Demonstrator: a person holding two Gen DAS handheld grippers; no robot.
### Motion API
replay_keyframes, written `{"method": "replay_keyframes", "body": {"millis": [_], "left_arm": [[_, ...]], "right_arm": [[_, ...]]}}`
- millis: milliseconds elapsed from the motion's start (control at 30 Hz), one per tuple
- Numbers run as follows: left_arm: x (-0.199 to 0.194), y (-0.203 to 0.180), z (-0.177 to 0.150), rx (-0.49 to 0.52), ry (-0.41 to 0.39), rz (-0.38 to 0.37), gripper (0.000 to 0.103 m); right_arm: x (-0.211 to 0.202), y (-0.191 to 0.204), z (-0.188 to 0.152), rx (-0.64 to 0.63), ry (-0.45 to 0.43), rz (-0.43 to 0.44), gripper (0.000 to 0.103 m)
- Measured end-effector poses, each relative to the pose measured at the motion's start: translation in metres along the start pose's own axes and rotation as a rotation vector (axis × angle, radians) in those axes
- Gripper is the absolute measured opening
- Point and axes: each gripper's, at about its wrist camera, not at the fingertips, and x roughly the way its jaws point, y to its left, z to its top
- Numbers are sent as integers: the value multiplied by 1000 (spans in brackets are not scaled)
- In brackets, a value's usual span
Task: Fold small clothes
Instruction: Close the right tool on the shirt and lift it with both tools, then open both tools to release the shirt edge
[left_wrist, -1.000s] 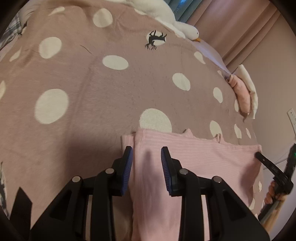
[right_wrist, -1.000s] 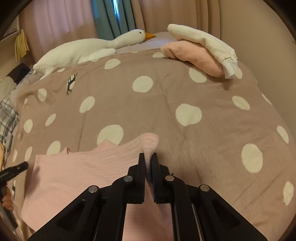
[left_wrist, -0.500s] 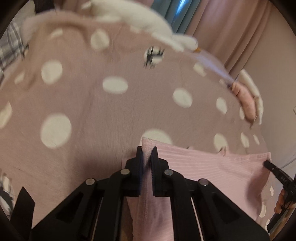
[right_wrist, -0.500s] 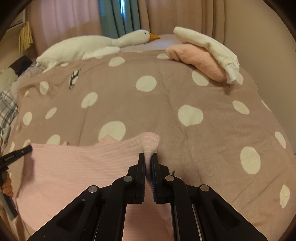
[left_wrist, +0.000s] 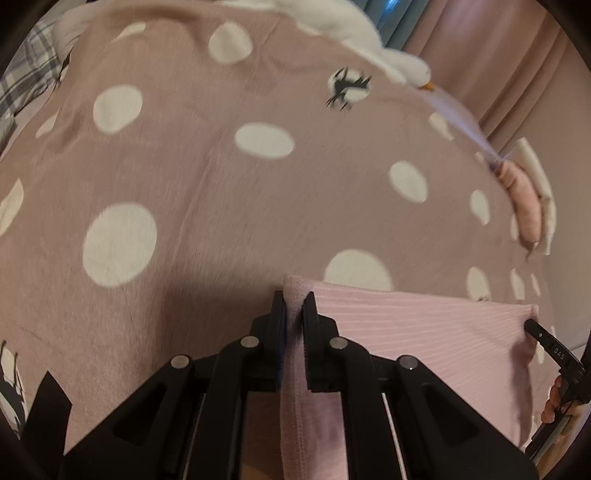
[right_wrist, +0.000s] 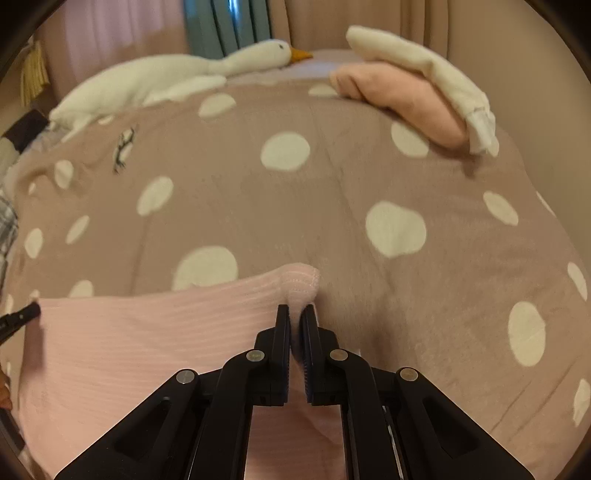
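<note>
Our left gripper has its jaws clenched on one corner of the pink ribbed garment, the cloth pinched into a narrow ridge between the pads, and our right gripper is clamped the same way on the opposite corner, where the stitched hem bunches up just above the fingertips. We hold it by these two corners, we judge, so that the edge between them stays taut and straight — a fold made from a slack edge would land crooked. From each wrist view the other gripper shows as a dark tip at the far corner of the cloth, with a bit of the person's hand behind it. The garment lies across the near part of the polka-dot blanket, its held edge raised a little and its lower part running back under our grippers, out of sight. Its long axis, as far as we can see, runs side to side between our two grippers, and the ribs run along the same line; which end is the neck we cannot tell from here. Farther out, well apart from the work, a white plush goose lies along the far edge of the bed, and a pink and a cream piece of folded clothing rest together near the far right corner — likely where finished pieces go.
</note>
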Motion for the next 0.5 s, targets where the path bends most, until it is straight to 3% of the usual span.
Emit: {"method": "replay_keyframes", "body": {"millis": [133, 300, 367, 433, 467, 500], "left_arm": [[9, 3, -5, -9, 40, 24, 13], [-7, 6, -4, -26, 36, 31, 23], [-21, 8, -7, -42, 21, 16, 32], [-39, 9, -12, -49, 3, 10, 52], [-48, 9, -16, -47, -5, 12, 56], [-58, 8, -20, -45, -14, 11, 61]], "right_arm": [[15, -2, -6, 4, 41, -23, 7], [7, -1, -9, -7, 39, -33, 7], [-3, -2, -8, -4, 34, -34, 7], [-16, -3, -8, 0, 22, -28, 7], [-24, -3, -9, 1, 13, -25, 12], [-33, -4, -9, 4, 3, -25, 27]]}}
